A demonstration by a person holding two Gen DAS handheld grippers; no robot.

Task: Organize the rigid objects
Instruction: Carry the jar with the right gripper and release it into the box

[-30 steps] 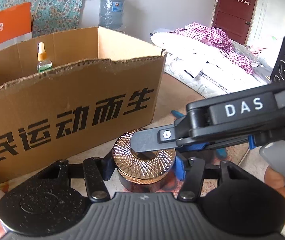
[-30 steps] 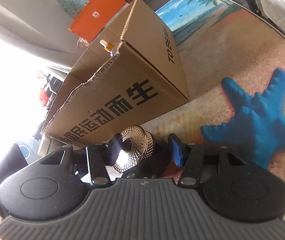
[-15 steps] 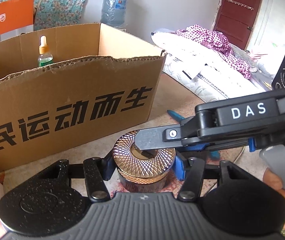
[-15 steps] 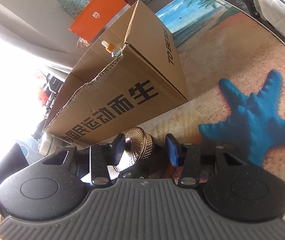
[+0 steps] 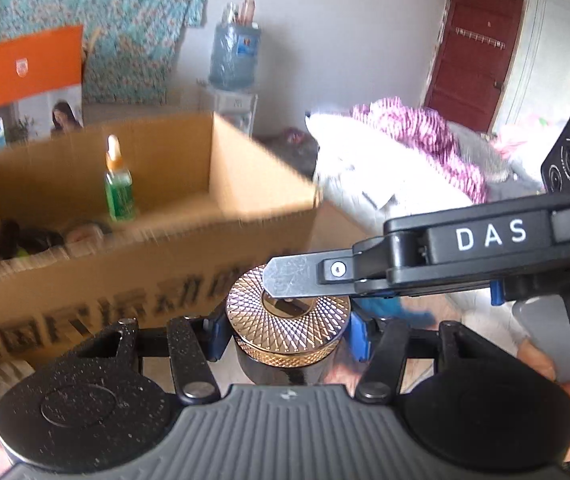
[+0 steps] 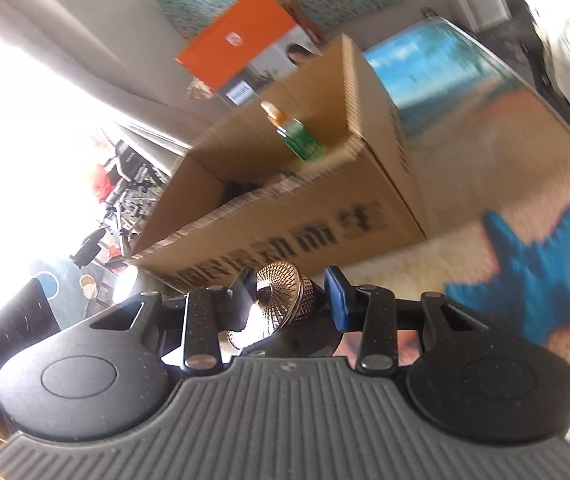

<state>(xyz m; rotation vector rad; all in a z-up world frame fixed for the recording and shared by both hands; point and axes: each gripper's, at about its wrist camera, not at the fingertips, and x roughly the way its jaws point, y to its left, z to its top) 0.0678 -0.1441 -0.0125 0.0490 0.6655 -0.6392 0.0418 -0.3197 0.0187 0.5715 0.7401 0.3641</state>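
The floor is covered by a beach-print mat with sandy tones, a blue sea scene at its far end and a large blue starfish printed near its right edge. An open cardboard box with black Chinese lettering on its long side stands directly on the mat, left of the starfish and well apart from it. Behind the box stands an orange and white carton, though the blurred frames do not show whether it rests on the mat or on bare floor.
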